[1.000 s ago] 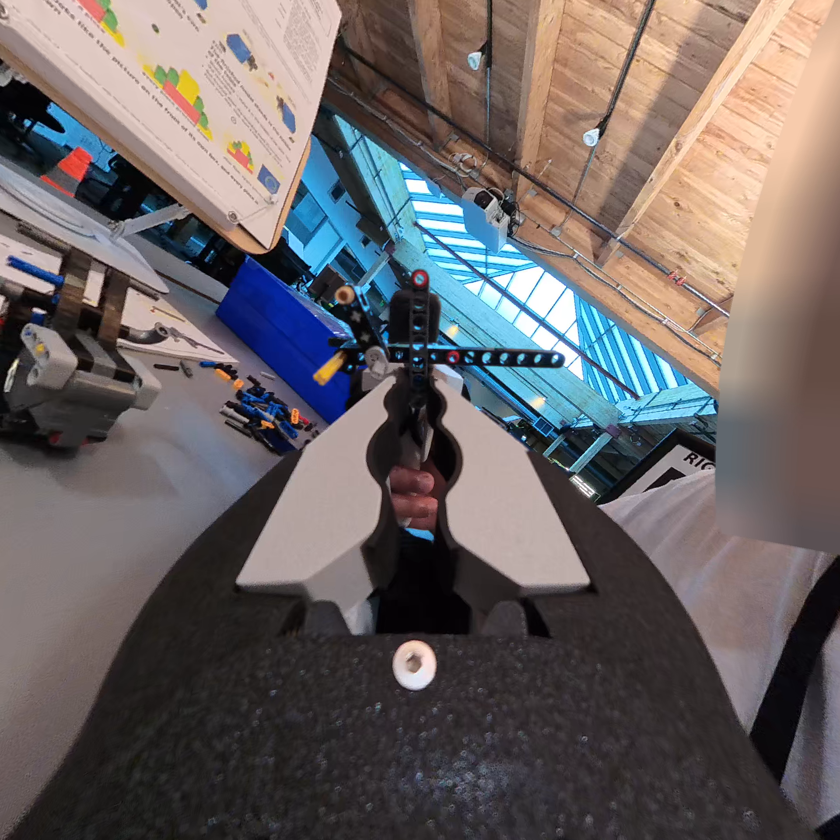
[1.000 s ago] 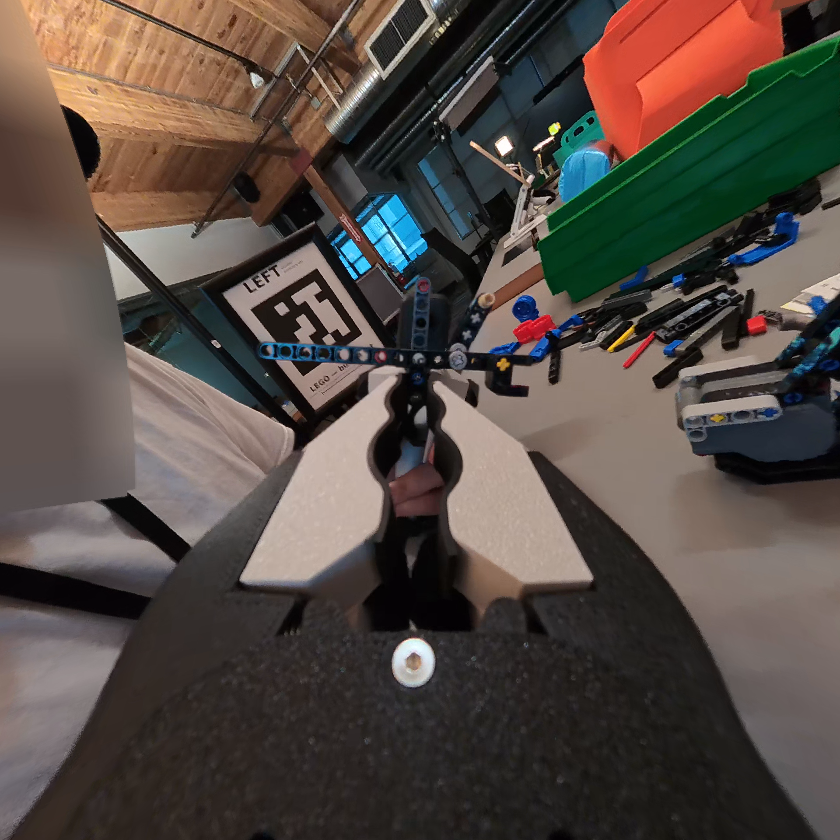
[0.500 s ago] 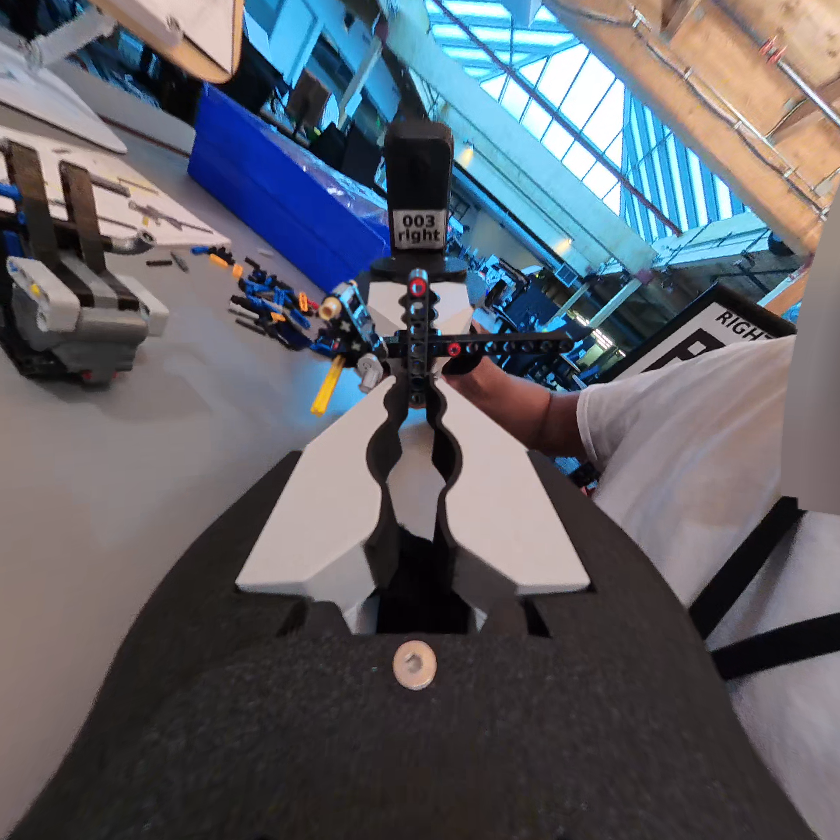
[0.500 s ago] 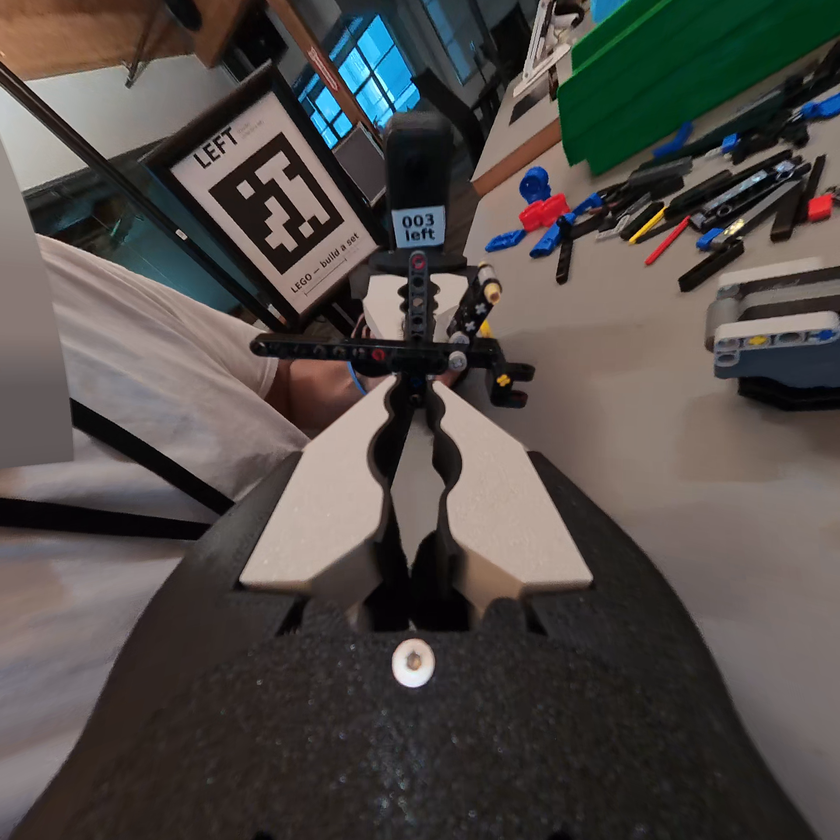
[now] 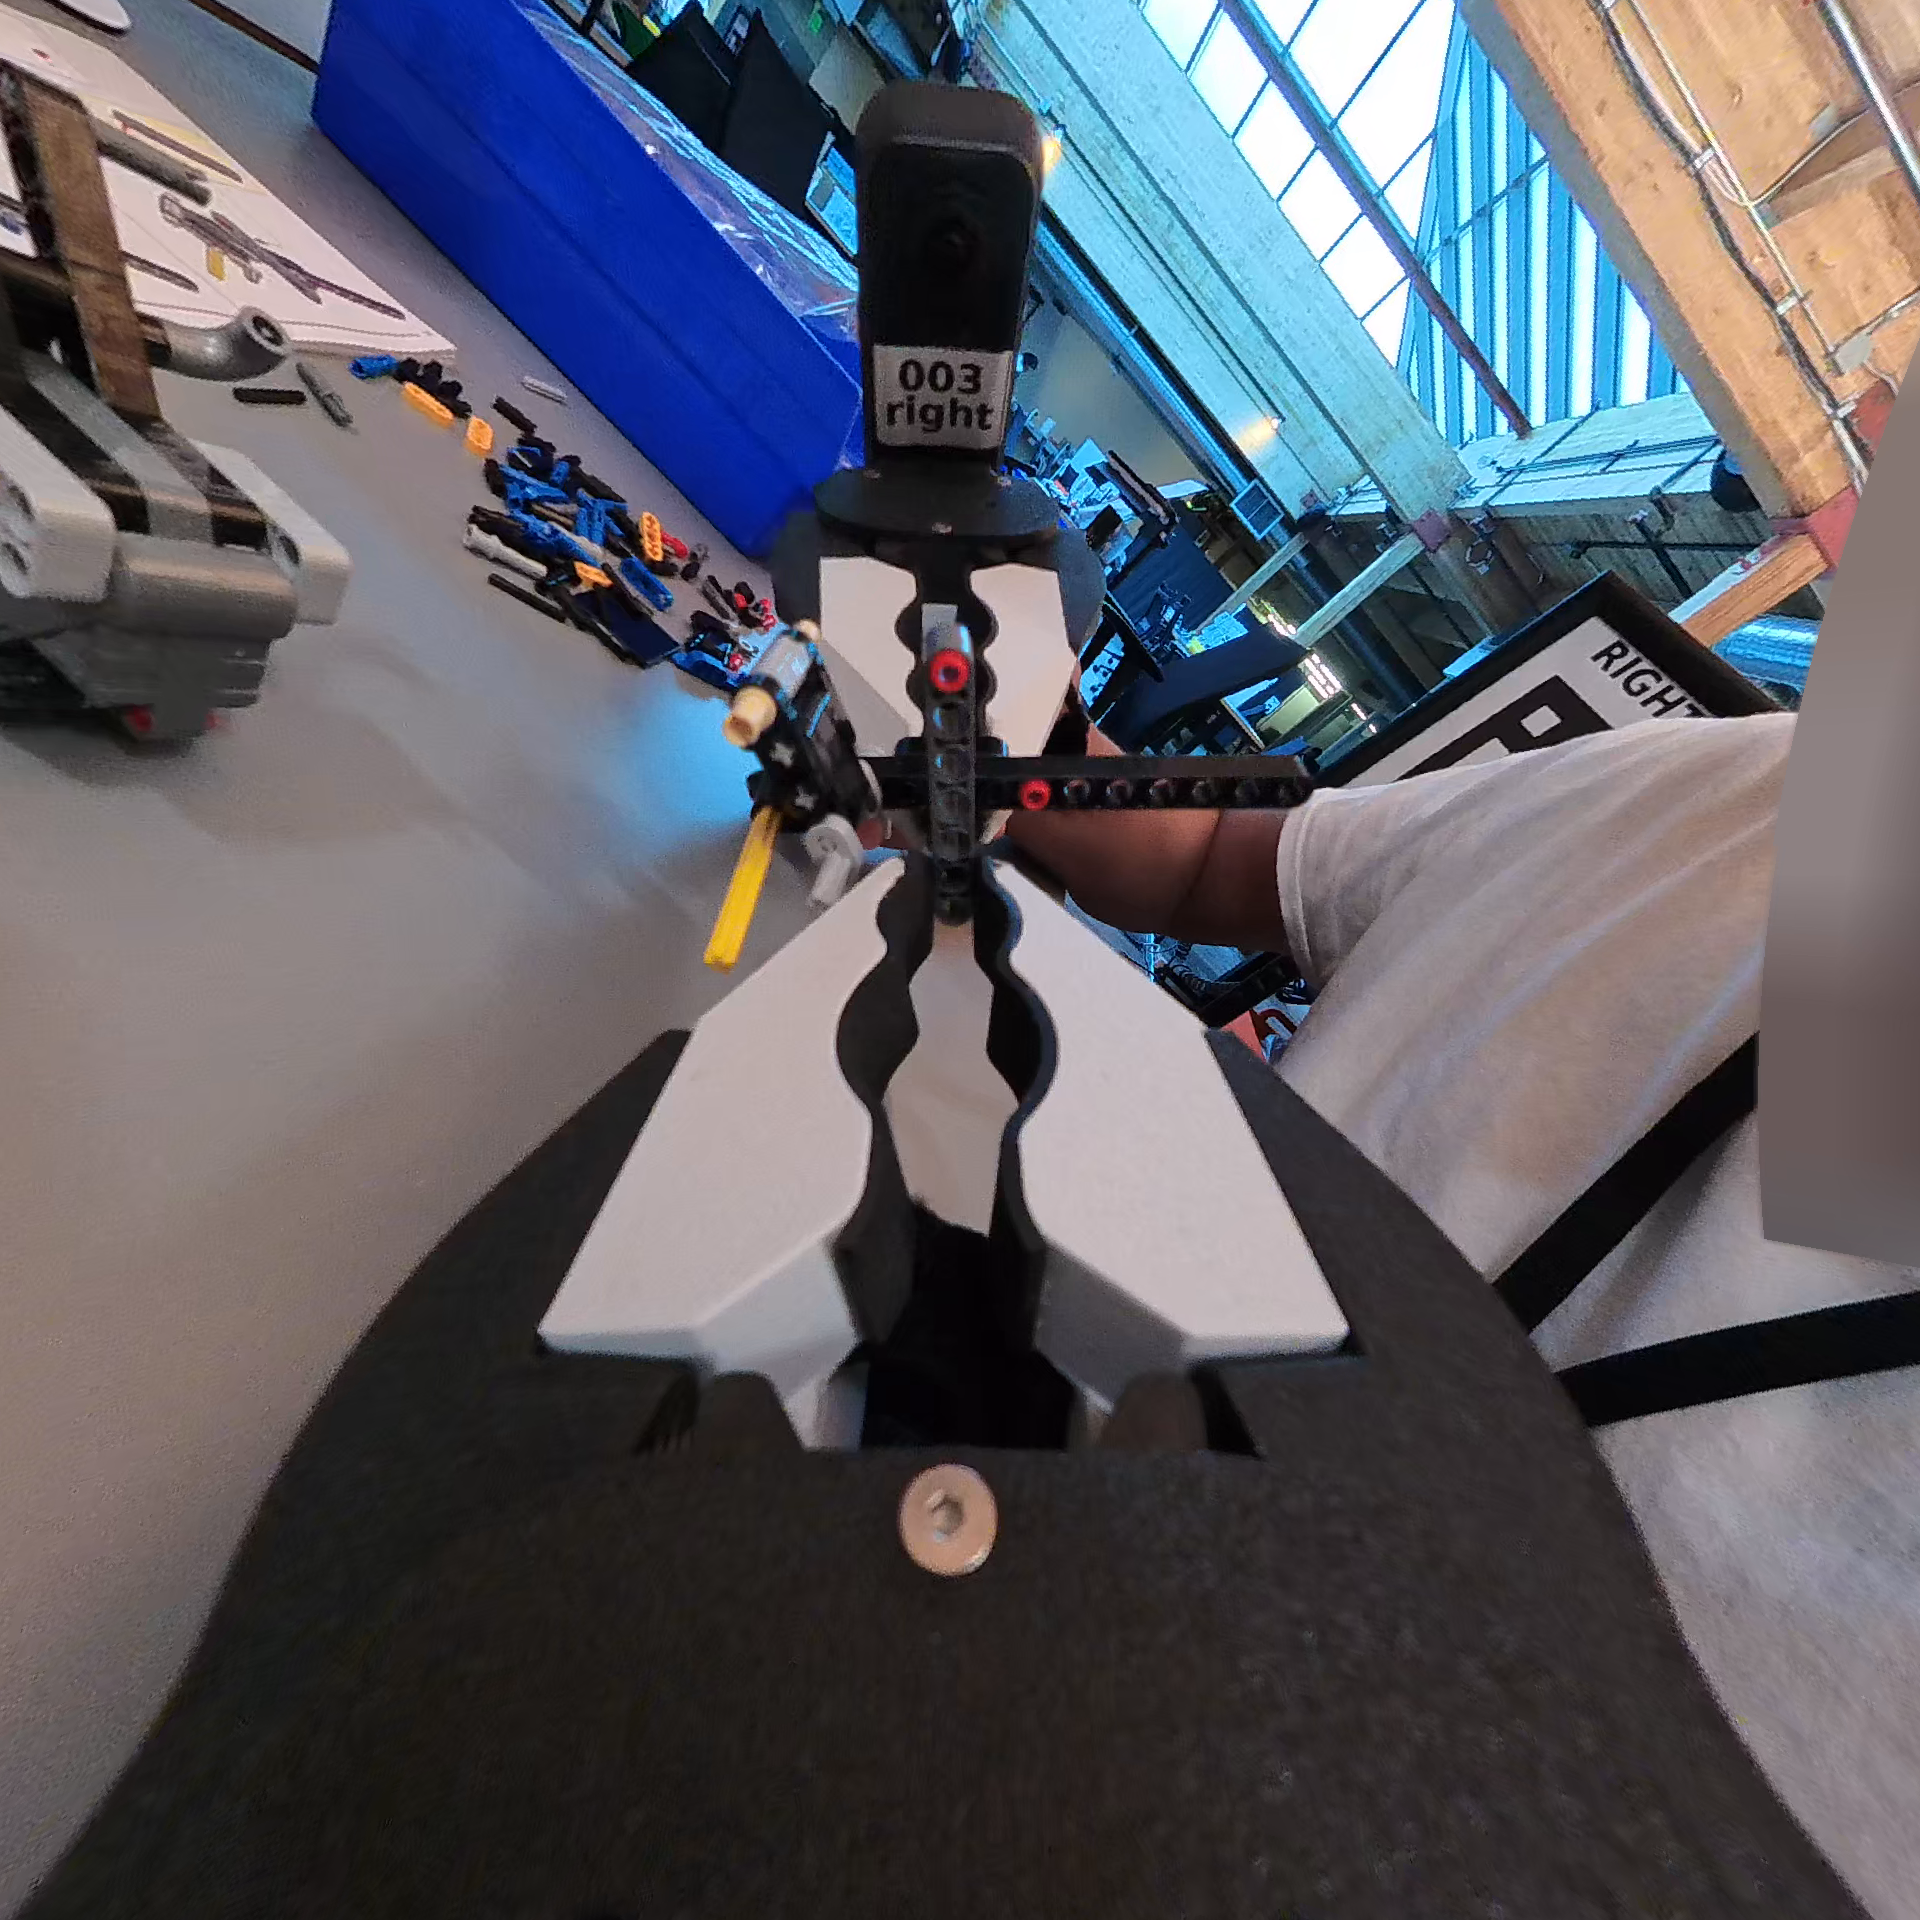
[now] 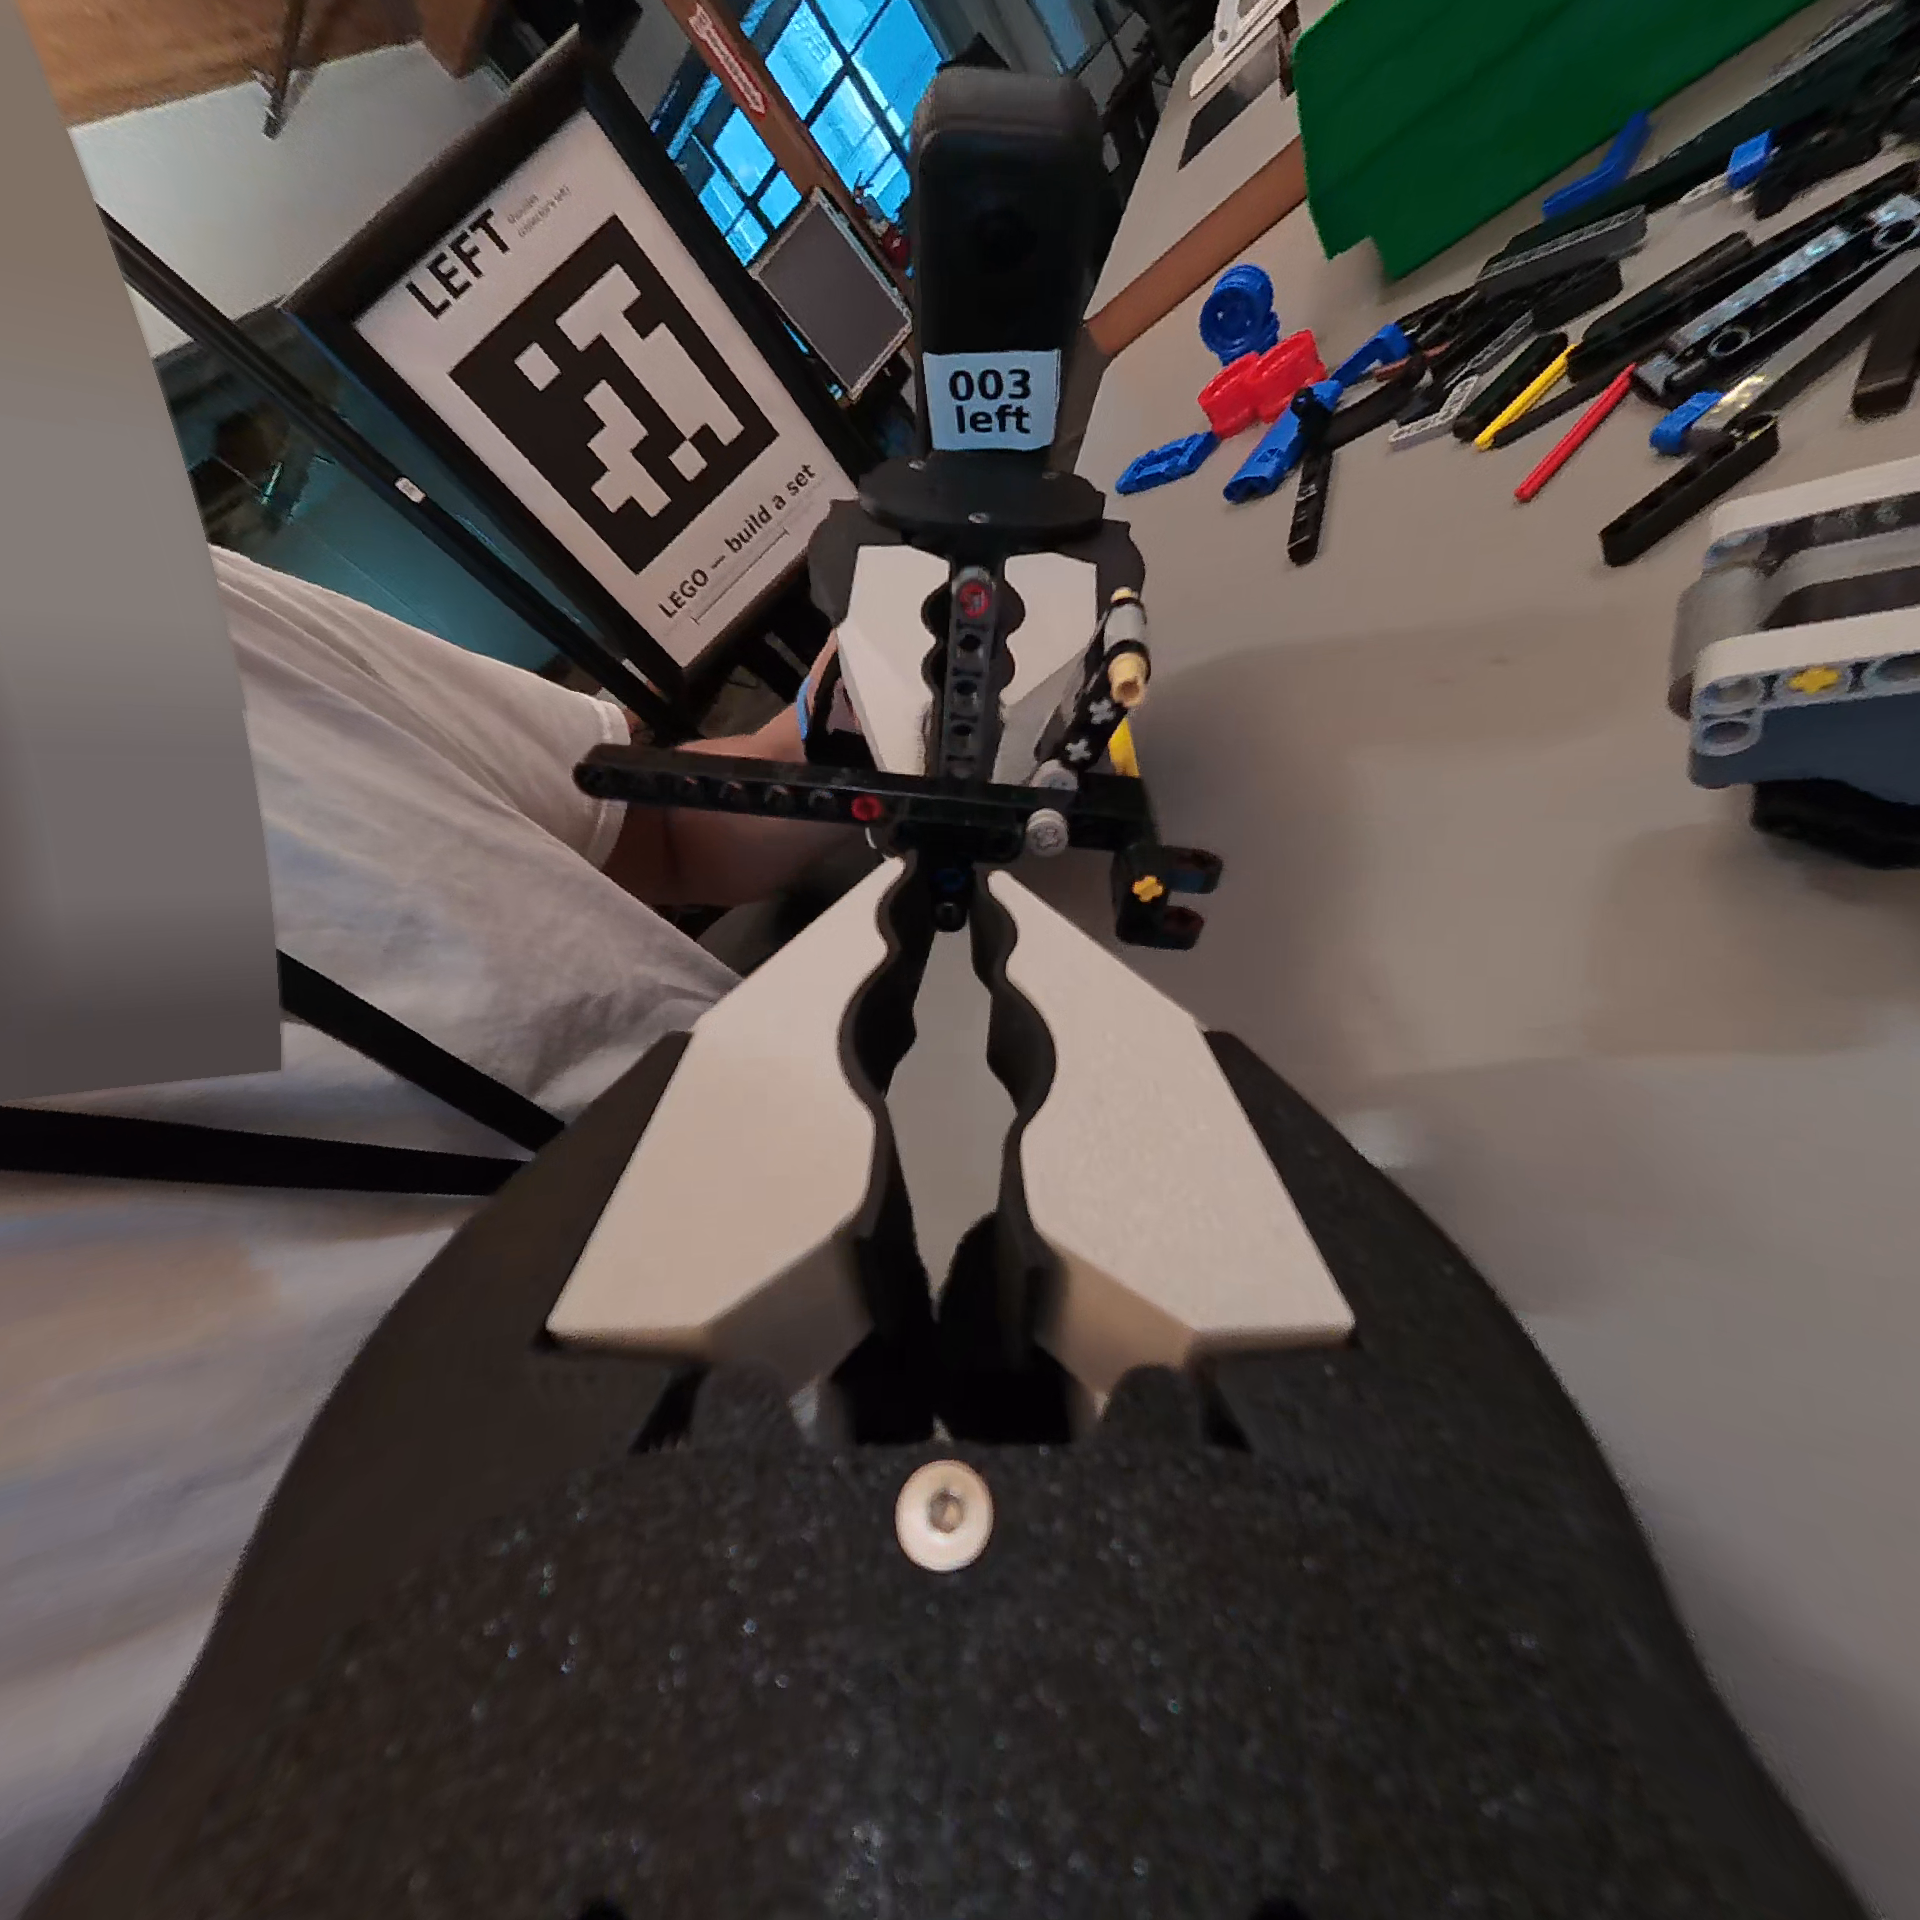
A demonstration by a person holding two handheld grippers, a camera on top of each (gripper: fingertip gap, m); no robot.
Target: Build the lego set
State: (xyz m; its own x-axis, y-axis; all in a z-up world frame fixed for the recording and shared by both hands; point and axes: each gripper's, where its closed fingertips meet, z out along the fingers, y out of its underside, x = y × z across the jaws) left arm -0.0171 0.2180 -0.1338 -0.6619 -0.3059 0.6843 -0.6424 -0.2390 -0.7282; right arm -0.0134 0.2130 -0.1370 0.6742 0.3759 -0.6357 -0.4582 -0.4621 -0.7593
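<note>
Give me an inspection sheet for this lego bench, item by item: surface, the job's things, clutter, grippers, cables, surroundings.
Surface: grey table, bare near the grippers.
Job's things: black cross-shaped beam assembly held in the air between both grippers, with a yellow axle hanging from one end; grey motor block on the table.
Clutter: small blue, black and orange pins by the blue bin; long beams and red wheels by the green bin.
Grippers: left gripper and right gripper both shut on the assembly, facing each other.
Cables: nothing seen on the table.
Surroundings: marker board, wooden ceiling beams, skylight.
</note>
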